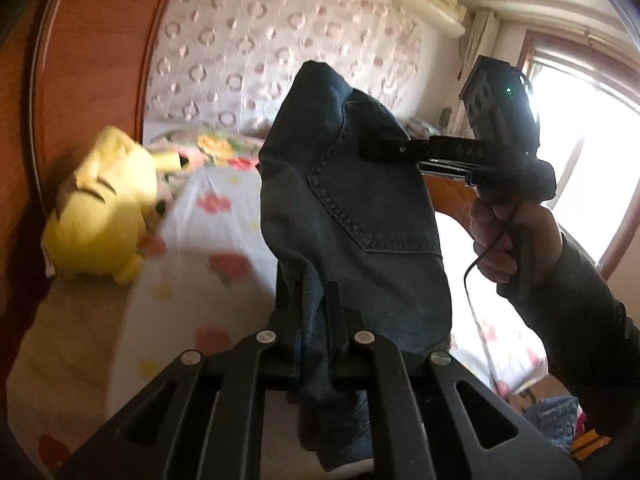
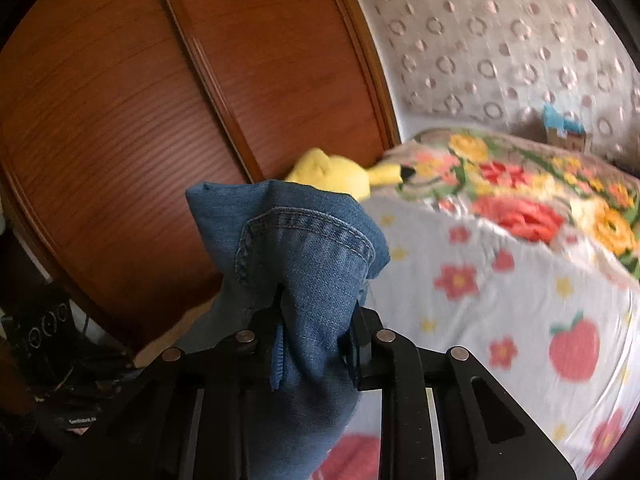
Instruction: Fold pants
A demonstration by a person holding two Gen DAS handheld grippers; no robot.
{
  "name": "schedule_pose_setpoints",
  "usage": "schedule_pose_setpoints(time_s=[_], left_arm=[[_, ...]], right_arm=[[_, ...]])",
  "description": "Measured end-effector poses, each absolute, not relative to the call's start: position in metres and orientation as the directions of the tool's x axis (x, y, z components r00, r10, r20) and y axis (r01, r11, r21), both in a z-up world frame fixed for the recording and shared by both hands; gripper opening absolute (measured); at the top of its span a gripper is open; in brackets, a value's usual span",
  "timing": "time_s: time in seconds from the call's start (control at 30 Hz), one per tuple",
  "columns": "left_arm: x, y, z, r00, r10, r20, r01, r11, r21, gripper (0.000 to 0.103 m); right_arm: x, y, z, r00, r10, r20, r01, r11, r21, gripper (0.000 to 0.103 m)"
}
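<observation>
The pants are blue denim jeans [image 1: 352,200], held up in the air above the bed. My left gripper [image 1: 314,300] is shut on a bunched part of the jeans, with cloth hanging down between its fingers. In the left wrist view my right gripper [image 1: 376,148] is shut on the jeans near a back pocket, its handle held by a hand [image 1: 512,236]. In the right wrist view my right gripper [image 2: 316,312] is shut on the jeans [image 2: 304,252] at a stitched pocket edge. The rest of the jeans is hidden.
A bed with a white fruit-and-flower sheet [image 2: 500,300] lies below. A yellow plush toy [image 1: 104,208] sits at its edge, also in the right wrist view [image 2: 336,172]. A floral blanket [image 2: 540,192], wooden wardrobe doors [image 2: 160,100] and a bright window [image 1: 592,120] surround it.
</observation>
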State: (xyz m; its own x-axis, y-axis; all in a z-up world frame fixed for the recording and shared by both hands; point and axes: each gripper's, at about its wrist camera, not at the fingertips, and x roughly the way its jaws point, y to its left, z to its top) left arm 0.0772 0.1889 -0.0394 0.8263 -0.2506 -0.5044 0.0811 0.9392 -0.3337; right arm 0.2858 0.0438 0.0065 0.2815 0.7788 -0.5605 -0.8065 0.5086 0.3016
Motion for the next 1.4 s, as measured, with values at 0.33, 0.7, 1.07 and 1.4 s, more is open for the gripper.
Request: schedule_pose_setpoints(time_s=[0.33,0.7,1.07,1.4], left_arm=[[0.116,0.278,-0.013,0.877,-0.136,-0.461,-0.023,0.946,-0.324,0.004],[0.227,0.31,-0.053,0.814,-0.152,-0.561,-0.035,0.951,-0.307,0.005],[0.274,0.293,-0.109,0.723,-0.169,-0.67,-0.067,0.948,-0.311,0.008],[0.271,0.28,-0.108,0.715,-0.096,-0.693,-0.079,0.973,-0.216,0.012]], right_arm=[[0.326,0.148,0.048,0.225,0.813,-0.537,-0.85,0.433,0.299,0.021],[0.452,0.178,-0.029,0.206,0.77,-0.604,-0.769,0.509,0.386,0.021],[0.492,0.149,-0.091,0.328,0.6,-0.729,-0.708,0.667,0.23,0.062],[0.481,0.133,-0.056,0.471,0.596,-0.65,-0.709,0.694,0.123,0.025]])
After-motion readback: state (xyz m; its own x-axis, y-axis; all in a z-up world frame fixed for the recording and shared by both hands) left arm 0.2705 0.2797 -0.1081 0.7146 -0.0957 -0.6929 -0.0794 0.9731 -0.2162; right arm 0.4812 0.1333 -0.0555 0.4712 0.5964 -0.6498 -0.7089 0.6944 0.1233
